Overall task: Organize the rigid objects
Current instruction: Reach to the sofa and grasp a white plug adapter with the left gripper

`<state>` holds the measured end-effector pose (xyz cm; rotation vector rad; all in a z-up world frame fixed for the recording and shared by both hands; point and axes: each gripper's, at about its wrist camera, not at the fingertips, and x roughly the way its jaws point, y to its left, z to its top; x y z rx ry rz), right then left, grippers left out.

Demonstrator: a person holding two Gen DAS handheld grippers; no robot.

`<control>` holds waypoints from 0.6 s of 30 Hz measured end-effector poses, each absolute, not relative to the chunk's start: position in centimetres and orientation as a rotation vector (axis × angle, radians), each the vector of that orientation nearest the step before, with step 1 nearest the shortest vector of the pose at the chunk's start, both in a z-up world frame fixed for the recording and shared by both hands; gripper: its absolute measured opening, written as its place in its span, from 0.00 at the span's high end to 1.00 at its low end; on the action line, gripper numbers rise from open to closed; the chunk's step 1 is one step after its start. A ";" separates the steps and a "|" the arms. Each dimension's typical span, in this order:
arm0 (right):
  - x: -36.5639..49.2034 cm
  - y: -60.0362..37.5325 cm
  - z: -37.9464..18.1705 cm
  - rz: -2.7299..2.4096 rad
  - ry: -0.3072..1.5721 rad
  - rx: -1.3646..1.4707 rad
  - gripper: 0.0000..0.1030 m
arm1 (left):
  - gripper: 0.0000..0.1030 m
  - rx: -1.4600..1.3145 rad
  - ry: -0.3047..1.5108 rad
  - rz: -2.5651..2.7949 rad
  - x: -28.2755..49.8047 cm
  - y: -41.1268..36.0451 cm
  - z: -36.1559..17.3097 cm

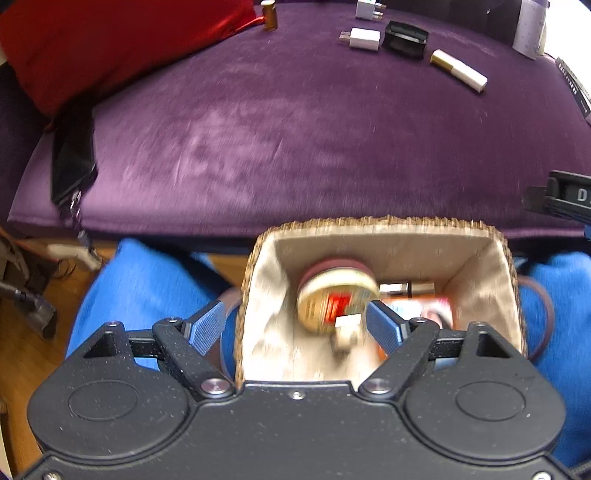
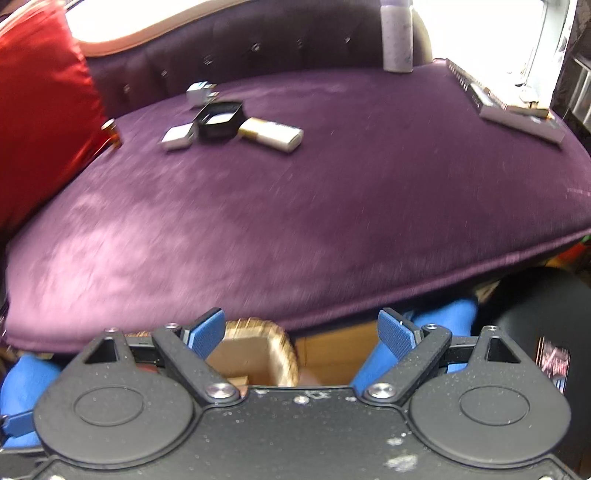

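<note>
Both grippers, left and right, are being held spread and empty above the basket, which risks being tipped off the lap.

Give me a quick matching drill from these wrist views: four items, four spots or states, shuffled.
Items:
1. round tin
2. amber bottle
3. black open box
4. left gripper

Places or states:
A. upright, beside the red cushion
B. inside the woven basket
C. open, nothing between the pads
D. on the purple cushion, between a white charger and a gold-and-white tube

Pairs: 1-B, 2-A, 3-D, 4-C
</note>
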<state>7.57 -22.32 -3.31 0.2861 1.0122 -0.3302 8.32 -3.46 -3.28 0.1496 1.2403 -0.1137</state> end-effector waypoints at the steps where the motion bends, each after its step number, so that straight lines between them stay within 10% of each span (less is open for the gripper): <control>1: 8.2 -22.7 -3.5 -0.336 1.007 0.281 0.13 | 0.23 0.149 1.234 -0.117 9.1 -3.6 -3.3; 18: 20.4 -25.6 -8.8 -0.343 0.980 0.228 0.12 | 0.23 0.197 1.088 -0.184 25.4 -8.2 -5.1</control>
